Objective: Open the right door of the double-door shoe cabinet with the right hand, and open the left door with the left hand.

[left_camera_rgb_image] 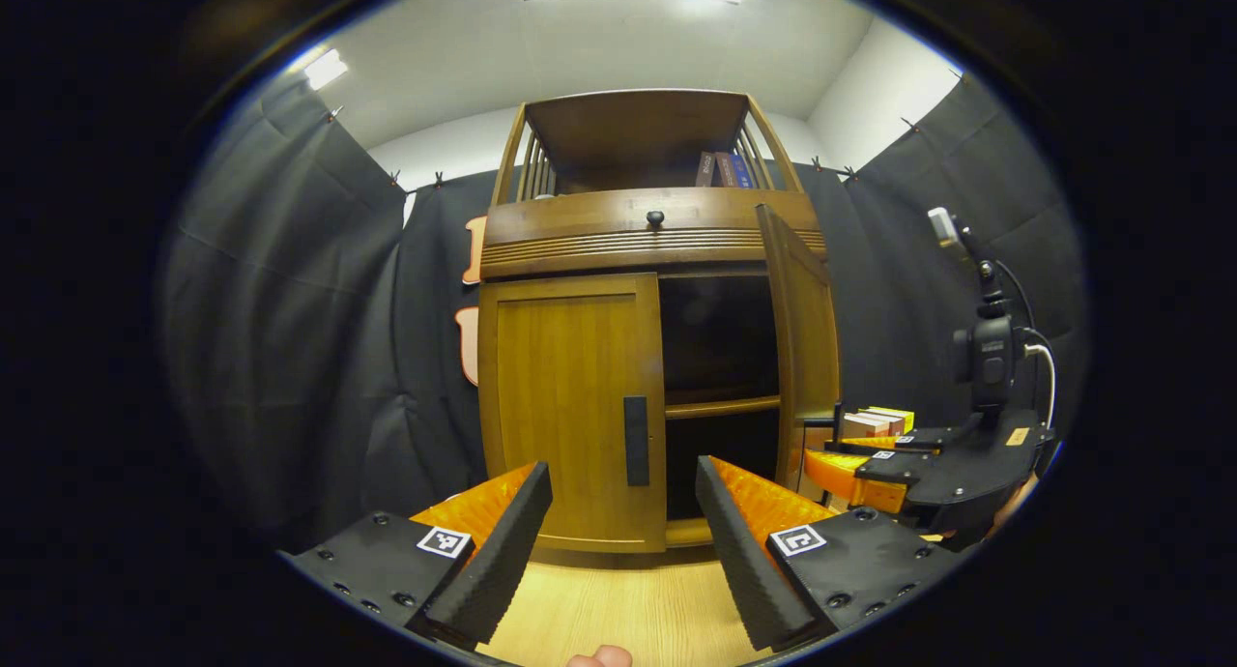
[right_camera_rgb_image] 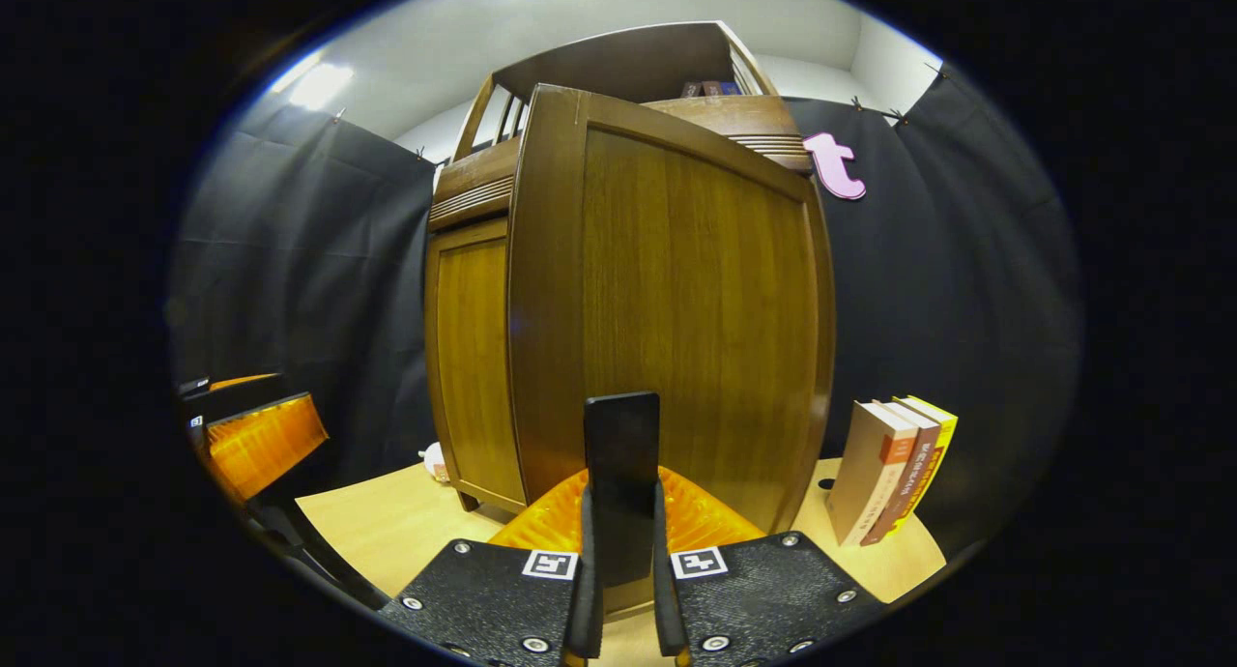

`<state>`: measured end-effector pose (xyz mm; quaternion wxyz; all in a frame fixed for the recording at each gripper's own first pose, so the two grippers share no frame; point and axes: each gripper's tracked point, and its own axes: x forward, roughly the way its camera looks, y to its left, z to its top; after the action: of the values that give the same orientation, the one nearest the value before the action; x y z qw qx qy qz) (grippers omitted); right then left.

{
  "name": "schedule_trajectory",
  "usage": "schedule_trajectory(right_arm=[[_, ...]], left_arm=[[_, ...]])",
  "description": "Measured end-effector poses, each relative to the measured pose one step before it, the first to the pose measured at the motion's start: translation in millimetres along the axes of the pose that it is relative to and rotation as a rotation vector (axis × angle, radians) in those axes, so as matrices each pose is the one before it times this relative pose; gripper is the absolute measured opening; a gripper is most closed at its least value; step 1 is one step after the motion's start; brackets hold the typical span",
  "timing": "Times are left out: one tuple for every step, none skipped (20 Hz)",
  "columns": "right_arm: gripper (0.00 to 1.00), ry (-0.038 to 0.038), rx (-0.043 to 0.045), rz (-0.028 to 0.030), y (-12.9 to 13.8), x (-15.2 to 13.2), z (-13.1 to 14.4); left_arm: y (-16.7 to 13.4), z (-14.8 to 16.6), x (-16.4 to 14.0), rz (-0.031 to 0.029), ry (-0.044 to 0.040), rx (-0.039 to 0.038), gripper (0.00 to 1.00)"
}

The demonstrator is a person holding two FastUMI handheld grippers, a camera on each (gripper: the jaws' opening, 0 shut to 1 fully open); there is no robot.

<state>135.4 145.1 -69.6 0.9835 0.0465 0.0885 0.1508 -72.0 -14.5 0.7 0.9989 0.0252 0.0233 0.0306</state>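
Wood-brown and standing on the pale bench, the shoe cabinet faces us with its two doors in different states. In the left gripper view the right door is swung well out from the front, and dark shelves show behind it, so we judge the first half of the task largely done. Our right gripper has its fingers closed on the right door's handle, a dark upright bar that rises between them in the right gripper view.

What is left is the left door: it sits flush and shut, its own handle untouched. Our left gripper hangs in front of it with the fingers spread wide apart and nothing between them, near the handle but not yet on it.

Several things we cannot settle. The inside of the cabinet is too dark to tell what lies on the shelves. A stack of books stands on the bench beside the open door, and a fingertip is cut off at the bottom edge of the left gripper view.
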Motion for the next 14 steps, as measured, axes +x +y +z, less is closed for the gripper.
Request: schedule_trajectory(right_arm=[[0.23, 0.00153, -0.00317, -0.00953, -3.74, -3.31, 0.82], [0.25, 0.00364, -0.00906, -0.01489, -4.49, -4.08, -0.55], [0.21, 0.00682, -0.01240, -0.01721, -5.17, -3.86, -0.06], [0.17, 0.00863, -0.00724, -0.01844, -6.92, -4.33, -1.22], [0.21, 0.00578, 0.00189, -0.01945, -6.17, -2.92, -1.01], [0.21, 0.00237, 0.00450, -0.01586, -5.66, -5.23, 0.21], [0.21, -0.00204, 0.00395, -0.01186, -3.70, -2.31, 0.13], [0.20, -0.00170, 0.00468, -0.01389, -4.45, -1.21, -0.27], [0.20, -0.00234, 0.00321, -0.01721, -4.69, -1.67, -0.32], [0.20, -0.00016, 0.00205, -0.02294, -6.79, -2.94, 0.78], [0.16, -0.00869, 0.00179, -0.02830, -8.81, -1.35, 1.28], [0.13, -0.00336, 0.00168, -0.02920, -8.62, -1.37, 0.05], [0.11, -0.00436, 0.00950, -0.02768, -8.95, -0.79, 0.92], [0.10, -0.00010, 0.01012, -0.02809, -6.16, -1.35, 0.27]], left_arm=[[-3.50, -1.67, 1.37, -0.00441, 0.00038, -0.00224, 0.98], [-3.33, -0.19, 1.15, -0.00488, -0.00047, -0.00102, 0.98], [-2.35, 1.82, 1.69, -0.00336, -0.00114, 0.00017, 0.98], [-1.93, 0.71, 2.39, 0.00194, -0.00110, 0.00262, 0.98], [-0.89, -0.64, 1.54, 0.00333, -0.00044, 0.00227, 0.98], [-1.47, 0.15, 1.46, 0.00241, -0.00039, -0.00028, 0.98], [-1.16, 1.36, 0.39, -0.00133, -0.00184, -0.00399, 0.98], [-1.33, 0.42, 1.36, -0.00469, -0.00140, -0.00404, 0.98], [-1.70, -0.35, 1.33, -0.00487, 0.00139, -0.00026, 0.97], [-0.02, -1.17, 1.01, -0.00117, 0.00314, 0.00389, 0.96], [1.16, -2.31, 0.48, -0.00041, 0.00228, 0.00308, 0.98], [-0.53, -0.64, 0.70, -0.00235, -0.00028, 0.00041, 0.98], [-0.69, 1.02, -1.43, -0.00136, 0.00050, -0.00093, 0.97], [-0.99, 0.82, -0.59, -0.00421, 0.00058, -0.00232, 0.98]])
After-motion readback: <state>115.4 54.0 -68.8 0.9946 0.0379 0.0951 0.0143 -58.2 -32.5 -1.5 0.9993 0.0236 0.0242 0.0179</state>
